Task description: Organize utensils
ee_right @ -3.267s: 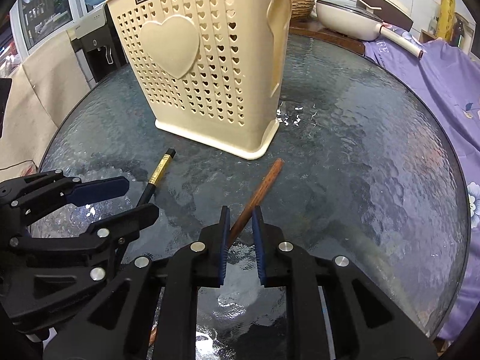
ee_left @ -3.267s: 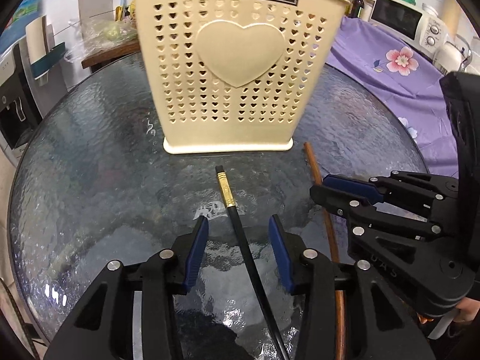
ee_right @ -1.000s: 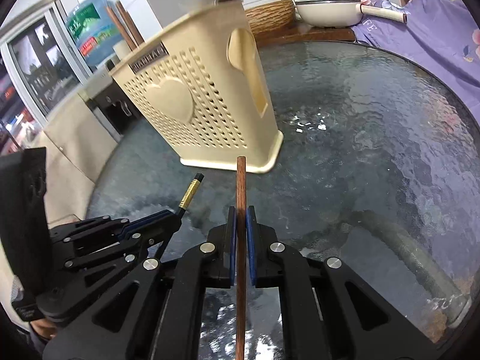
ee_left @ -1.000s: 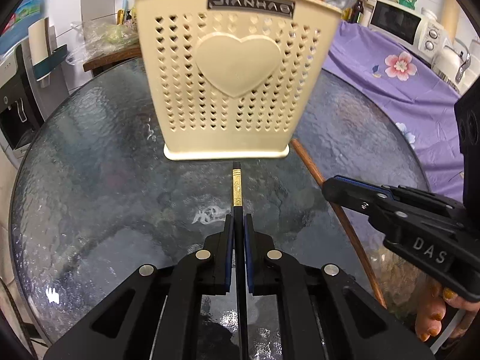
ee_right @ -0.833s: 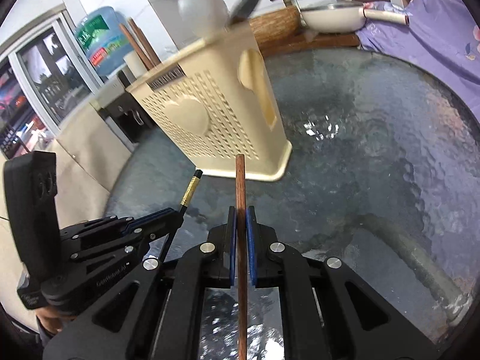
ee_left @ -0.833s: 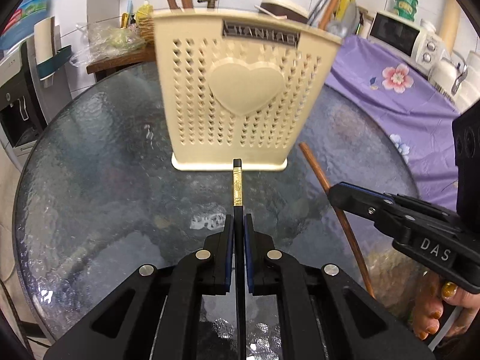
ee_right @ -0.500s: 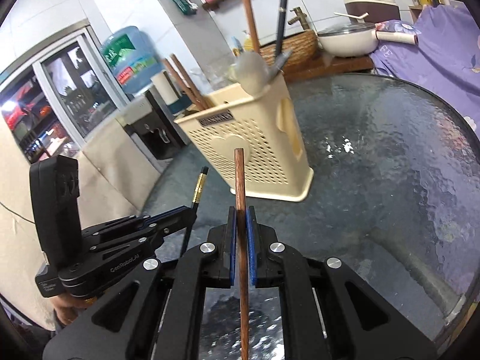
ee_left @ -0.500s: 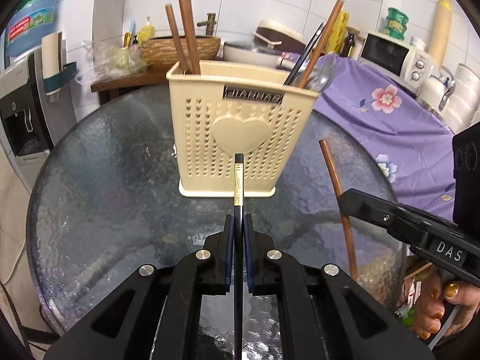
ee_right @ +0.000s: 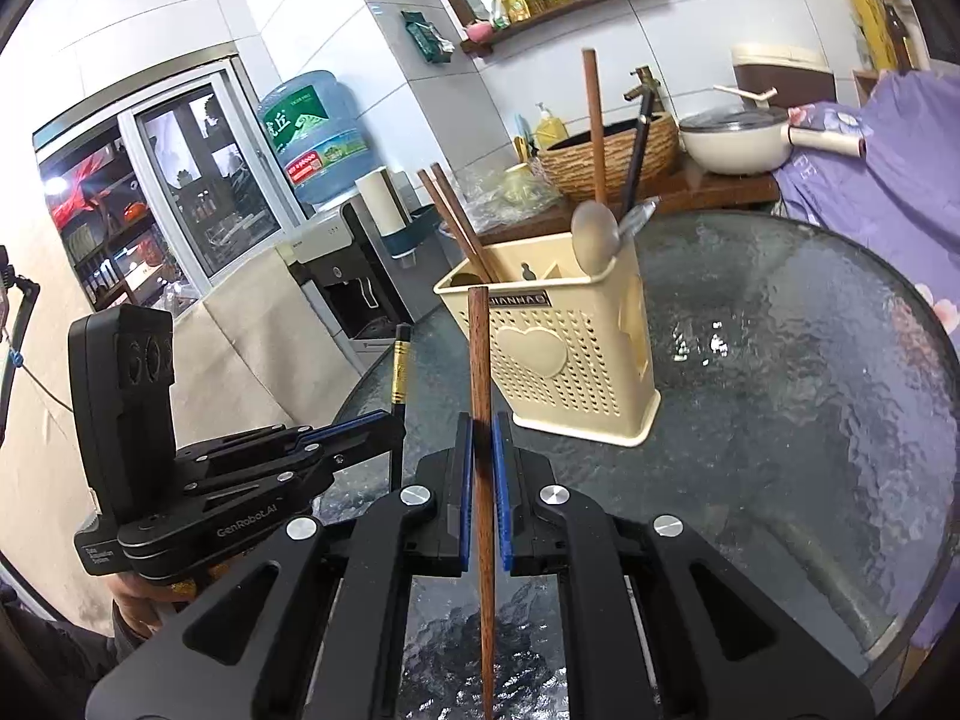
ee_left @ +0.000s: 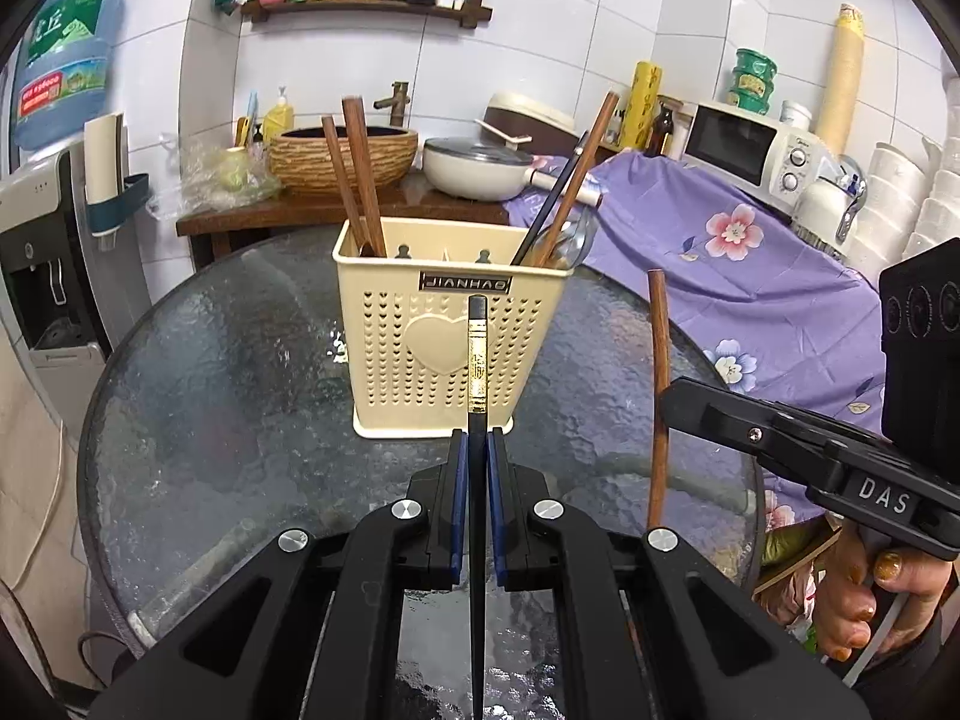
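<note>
Transport step: left claw [ee_left: 474, 456] pinching black chopstick [ee_left: 477, 354], right claw [ee_right: 482, 450] pinching wooden chopstick [ee_right: 480, 360]; next, lower into far holder [ee_left: 444, 348].

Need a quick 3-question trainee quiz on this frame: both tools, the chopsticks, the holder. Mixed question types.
1. True or false: the left tool is shut on the black chopstick.
2. The right tool grips: A) a spoon B) the brown chopstick C) nothing.
3. Fill in: the cream utensil holder stands on the glass ____.

Key: 1 true; 2 B; 3 table.
</note>
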Tool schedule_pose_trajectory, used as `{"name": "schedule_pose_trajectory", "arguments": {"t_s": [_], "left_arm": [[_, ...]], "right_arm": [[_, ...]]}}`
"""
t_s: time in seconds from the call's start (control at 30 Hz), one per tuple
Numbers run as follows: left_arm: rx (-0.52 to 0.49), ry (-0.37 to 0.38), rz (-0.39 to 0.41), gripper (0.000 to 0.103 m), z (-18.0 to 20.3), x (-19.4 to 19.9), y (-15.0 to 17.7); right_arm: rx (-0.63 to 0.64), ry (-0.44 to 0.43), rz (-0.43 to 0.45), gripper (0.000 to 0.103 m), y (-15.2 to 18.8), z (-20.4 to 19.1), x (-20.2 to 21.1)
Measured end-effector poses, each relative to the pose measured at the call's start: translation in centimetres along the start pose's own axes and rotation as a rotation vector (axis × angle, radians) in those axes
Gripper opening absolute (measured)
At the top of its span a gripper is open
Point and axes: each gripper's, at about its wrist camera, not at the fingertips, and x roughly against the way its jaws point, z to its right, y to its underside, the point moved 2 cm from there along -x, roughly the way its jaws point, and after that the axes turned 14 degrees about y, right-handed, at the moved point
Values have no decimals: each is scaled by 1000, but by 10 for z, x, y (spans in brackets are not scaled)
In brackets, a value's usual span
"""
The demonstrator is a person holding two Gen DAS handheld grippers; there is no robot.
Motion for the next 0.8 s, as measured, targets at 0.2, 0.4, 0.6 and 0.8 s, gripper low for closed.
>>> {"name": "schedule_pose_trajectory", "arguments": {"t_s": [0.2, 0.4, 0.6, 0.8], "left_arm": [[-17, 4, 25, 6, 2, 11, -7], [-46, 4, 64, 6, 6, 25, -17], [-78, -5, 102, 6, 12, 35, -33], [-93, -20, 127, 6, 14, 36, -46]], "right_arm": [[44, 10, 33, 7, -8, -7, 11], [90, 16, 69, 7, -20, -18, 24], [143, 28, 104, 1, -36, -29, 33], [164, 77, 97, 1, -43, -26, 21]]}}
